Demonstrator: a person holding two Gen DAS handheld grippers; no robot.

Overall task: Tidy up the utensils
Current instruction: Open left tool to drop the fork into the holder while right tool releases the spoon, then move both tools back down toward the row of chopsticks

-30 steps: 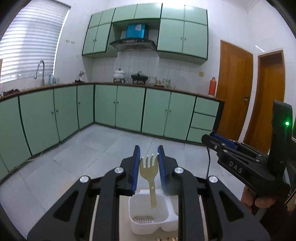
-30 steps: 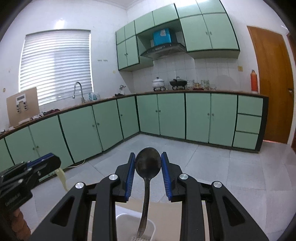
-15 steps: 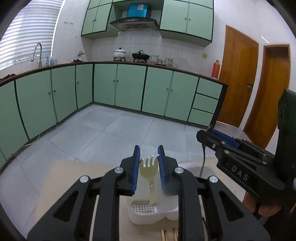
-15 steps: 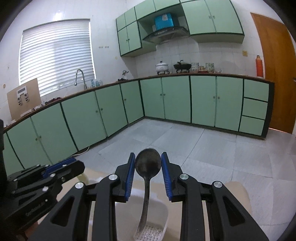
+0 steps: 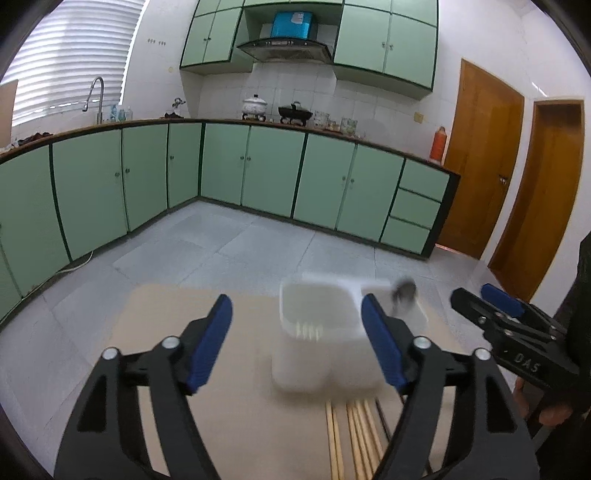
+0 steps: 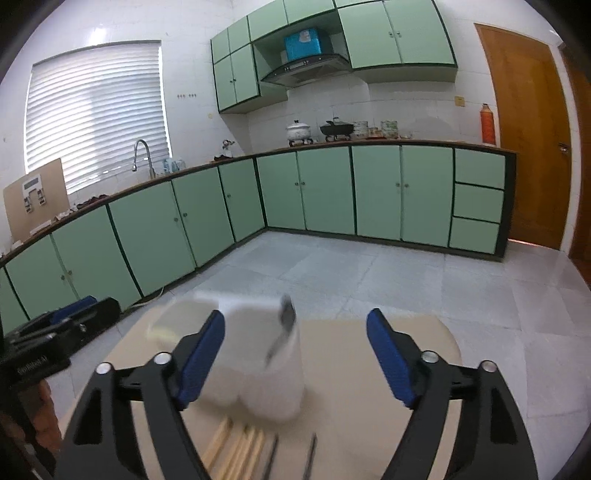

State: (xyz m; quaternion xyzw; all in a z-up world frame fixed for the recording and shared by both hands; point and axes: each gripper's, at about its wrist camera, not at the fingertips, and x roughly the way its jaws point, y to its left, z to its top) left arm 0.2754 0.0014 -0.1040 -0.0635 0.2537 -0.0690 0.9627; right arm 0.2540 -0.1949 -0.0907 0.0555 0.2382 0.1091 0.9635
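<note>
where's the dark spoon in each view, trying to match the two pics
Left wrist: the spoon stands in the right compartment of the white caddy, right of centre, just past the left gripper's right finger.
Right wrist: the spoon leans at the caddy's right edge, left of centre, between the open fingers of the right gripper.
Shared landmark: the blue box above the range hood.

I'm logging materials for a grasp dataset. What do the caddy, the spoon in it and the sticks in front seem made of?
Caddy: white, matte, probably plastic; blurred. Spoon: dark with a grey sheen, likely metal, though blur leaves it open. Sticks: pale tan, straight, thin, likely bamboo or wood chopsticks.
</note>
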